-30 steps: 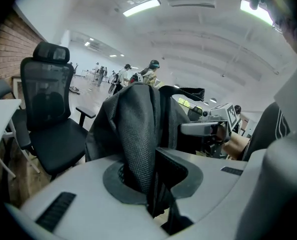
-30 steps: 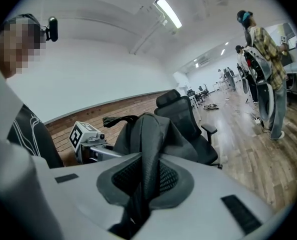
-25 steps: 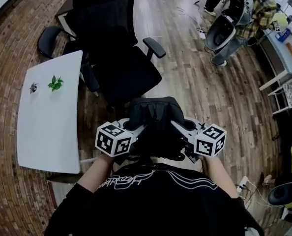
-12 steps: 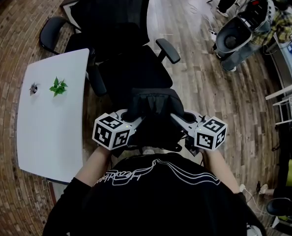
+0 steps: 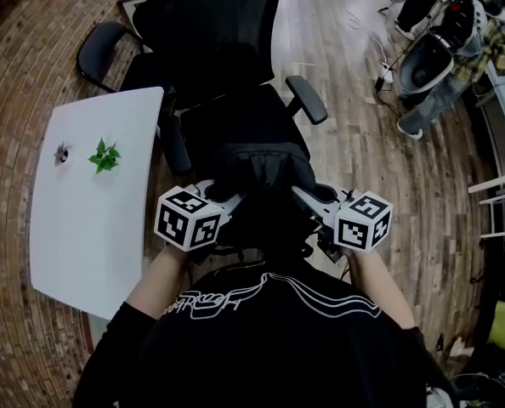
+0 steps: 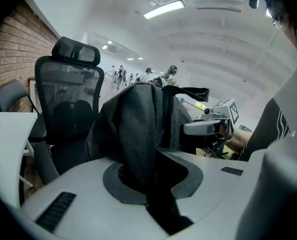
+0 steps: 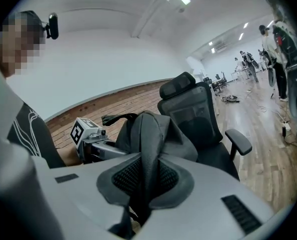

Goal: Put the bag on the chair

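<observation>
A black fabric bag [image 5: 265, 195] hangs in the air between both grippers, held close in front of the person's chest. My left gripper [image 5: 229, 201] is shut on the bag's left side, with dark cloth [image 6: 138, 134] pinched in its jaws. My right gripper [image 5: 302, 195] is shut on a strap [image 7: 147, 149] at the bag's right side. A black office chair [image 5: 227, 92] with mesh back and armrests stands just ahead, its seat [image 5: 235, 130] right beyond the bag. The same chair [image 6: 68, 114] shows past the bag in the left gripper view, and as the chair [image 7: 201, 119] in the right gripper view.
A white table [image 5: 87, 194] with a small green plant [image 5: 104, 155] stands at the left, close to the chair's arm. A second dark chair [image 5: 104, 53] sits behind it. More chairs and cables [image 5: 431, 53] lie at the far right on the wooden floor.
The bag and both grippers have come nearer to the black chair, which now lies closer below the bag. The grip on both sides is the same.
</observation>
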